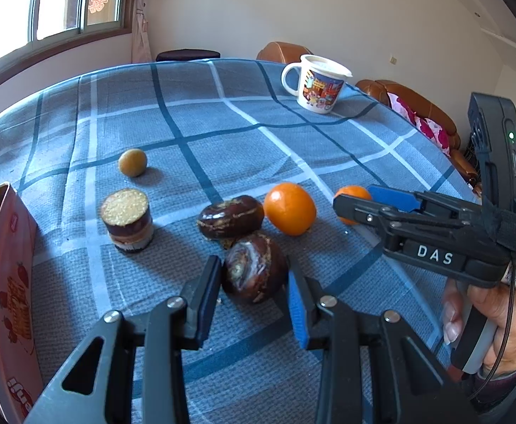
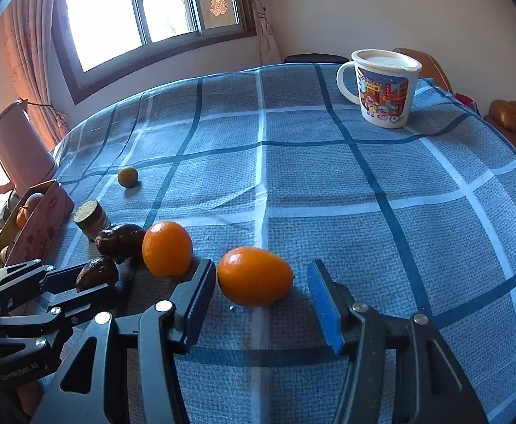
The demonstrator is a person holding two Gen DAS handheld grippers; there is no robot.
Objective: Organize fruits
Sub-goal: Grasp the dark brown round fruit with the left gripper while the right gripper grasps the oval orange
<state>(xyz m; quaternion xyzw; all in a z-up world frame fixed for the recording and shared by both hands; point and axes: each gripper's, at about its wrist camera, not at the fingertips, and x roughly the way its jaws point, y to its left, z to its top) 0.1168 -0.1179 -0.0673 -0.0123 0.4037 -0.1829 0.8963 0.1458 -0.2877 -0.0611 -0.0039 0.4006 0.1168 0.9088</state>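
My left gripper [image 1: 252,266] is shut on a dark brown, glossy fruit [image 1: 250,279] that rests on the blue checked cloth [image 1: 222,123]; both pads press its sides. A second dark fruit [image 1: 231,217] lies just behind it. In the right wrist view my right gripper [image 2: 261,265] is open around an orange [image 2: 254,277]. The left pad touches the orange, and a gap shows at the right pad. Another orange [image 2: 167,249] sits to its left. Farther left are a cut cylinder-shaped piece [image 1: 127,221] and a small yellow-green fruit [image 1: 132,162].
A pink carton [image 1: 6,282] stands at the table's left edge and holds some fruit [image 2: 33,199]. A lidded cartoon mug [image 2: 385,88] stands far right, and a pink jug [image 2: 13,148] stands beyond the carton. Brown sofas lie past the table. A hand [image 1: 498,304] holds the right gripper.
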